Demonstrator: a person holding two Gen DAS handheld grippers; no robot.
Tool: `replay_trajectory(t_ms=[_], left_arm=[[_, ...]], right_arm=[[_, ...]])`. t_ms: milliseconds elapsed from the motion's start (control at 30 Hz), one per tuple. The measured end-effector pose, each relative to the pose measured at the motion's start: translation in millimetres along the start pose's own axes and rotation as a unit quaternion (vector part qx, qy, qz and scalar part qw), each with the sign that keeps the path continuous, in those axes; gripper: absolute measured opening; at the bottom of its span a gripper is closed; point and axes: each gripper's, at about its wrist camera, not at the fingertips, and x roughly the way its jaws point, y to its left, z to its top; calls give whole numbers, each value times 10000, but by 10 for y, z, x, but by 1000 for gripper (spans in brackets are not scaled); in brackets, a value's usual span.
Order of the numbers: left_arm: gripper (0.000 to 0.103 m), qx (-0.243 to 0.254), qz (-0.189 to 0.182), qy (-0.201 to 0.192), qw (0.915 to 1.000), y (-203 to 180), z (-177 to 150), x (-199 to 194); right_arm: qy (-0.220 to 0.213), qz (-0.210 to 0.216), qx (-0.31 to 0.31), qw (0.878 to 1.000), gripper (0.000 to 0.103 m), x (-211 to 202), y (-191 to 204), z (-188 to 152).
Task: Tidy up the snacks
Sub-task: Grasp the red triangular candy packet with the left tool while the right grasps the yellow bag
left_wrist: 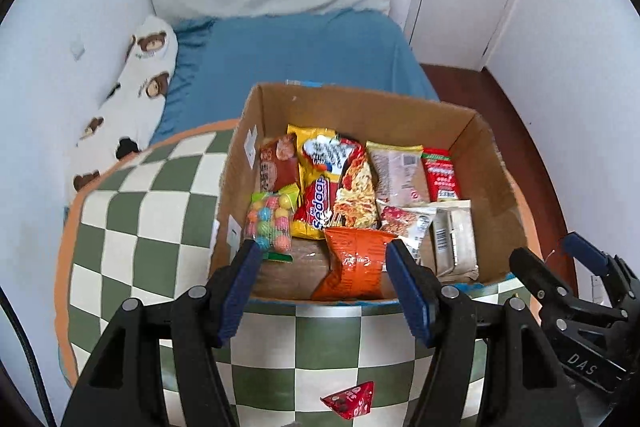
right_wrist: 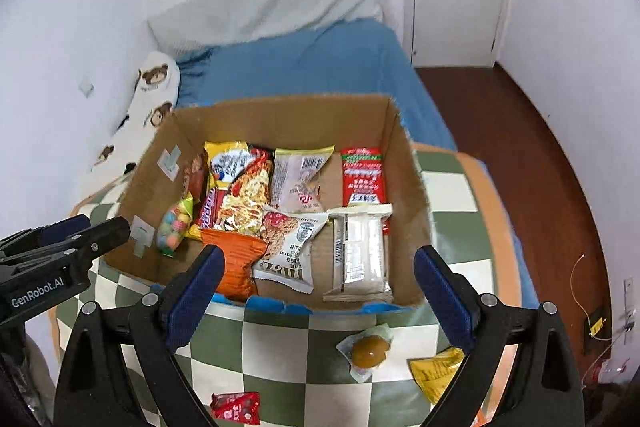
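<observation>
**Loose snacks lie nearer than both tools**

Both empty: left tool (left_wrist: 324, 283) part open, right tool (right_wrist: 320, 291) wide. Cardboard box (right_wrist: 412, 163) ahead, packed. Still out on the checkered blanket (right_wrist: 452, 187): red packet (right_wrist: 236, 405) near-left, egg pouch (right_wrist: 368, 349) and yellow packet (right_wrist: 434, 373) near-right, closest to right tool. Yellow packet half hidden.

the yellow packet (right_wrist: 438, 373) lies partly behind the right gripper's fingers (right_wrist: 444, 293). the red triangular packet (left_wrist: 352, 399) has unreadable print. the orange bag (left_wrist: 354, 265) hides the cardboard box (left_wrist: 496, 187) floor beneath it.
</observation>
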Motion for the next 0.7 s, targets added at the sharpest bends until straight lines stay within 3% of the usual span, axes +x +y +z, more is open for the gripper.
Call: replay_trajectory(t_ms=[233,567,600,633,667,700], left_arm=[[63,180,-21,-432,9989,-103,-190,-431],[63,219,-197,-601,9978,-181,-415,-781],[67,178,-228,-591,9978,-174,-444,-792],[88,131,-250,-589,9979,-167,-475,-791],[101,93,-265,-570,9980,-157,-519,-773],[101,58,-253,-540,9982,-147,-571,-742]], right_arm=[[-485,-92,-125,9987,98,-569,18,-131],[-530,124,26,9985,100,-991,-16,-327],[-494,137,66,9987,101,-999,-37,-363],[-453,174,135,9987,101,-995,-82,-406],[-378,201,241,9988,101,-979,-151,-470],[-316,221,342,9987,101,-961,-215,-526]])
